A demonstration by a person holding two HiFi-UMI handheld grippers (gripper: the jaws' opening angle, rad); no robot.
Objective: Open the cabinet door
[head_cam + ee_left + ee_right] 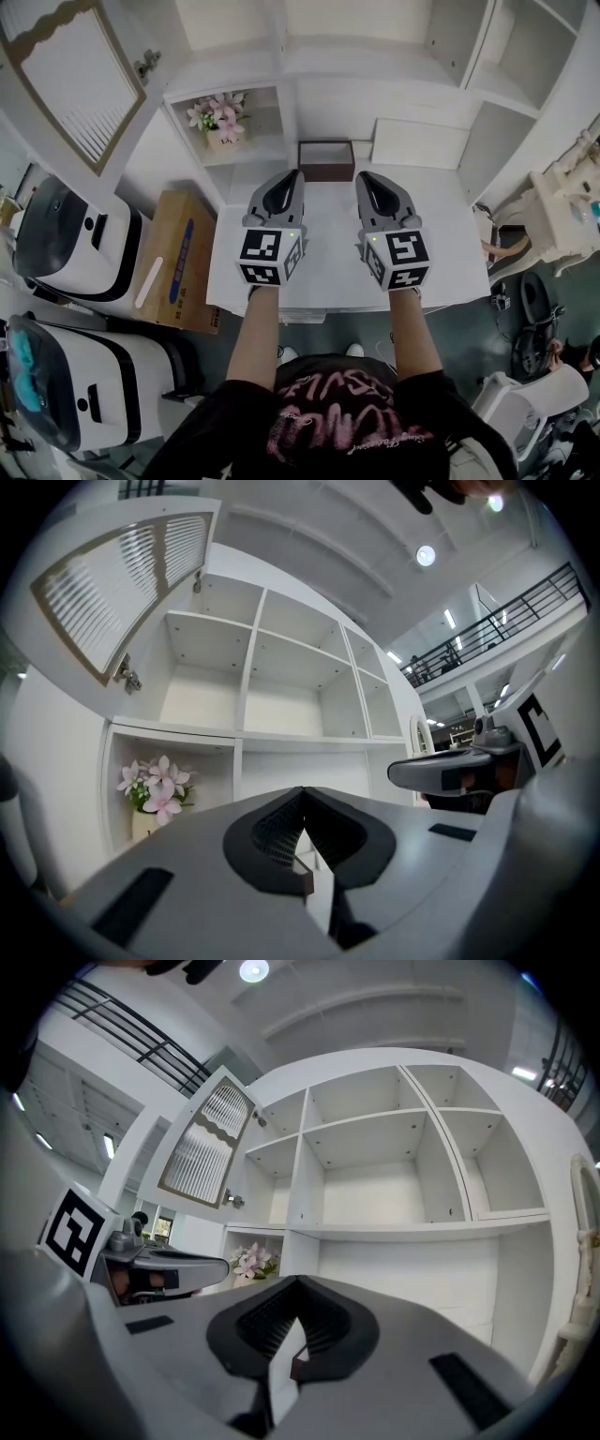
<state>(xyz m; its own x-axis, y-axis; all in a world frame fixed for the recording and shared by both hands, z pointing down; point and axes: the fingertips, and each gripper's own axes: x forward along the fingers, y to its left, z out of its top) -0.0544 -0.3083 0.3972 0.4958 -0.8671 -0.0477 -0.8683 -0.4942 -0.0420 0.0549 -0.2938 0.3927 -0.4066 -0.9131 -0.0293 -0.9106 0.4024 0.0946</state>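
Note:
The cabinet door (70, 80), white with a beige-framed louvred panel, stands swung open at the upper left, and its metal knob (147, 66) is on the free edge. It also shows in the left gripper view as the door (127, 588) and in the right gripper view as the door (206, 1147). The shelves (361, 1171) behind it are bare. My left gripper (296, 174) and right gripper (362, 176) hover side by side over the white desk (328, 281), pointing level at the cabinet. Both are shut with nothing held. Neither touches the door.
Pink flowers (217, 117) sit in a low cubby on the left. A dark brown box (325, 159) stands at the back of the desk, just ahead of the grippers. A cardboard box (173, 258) and white machines (66, 244) stand left of the desk.

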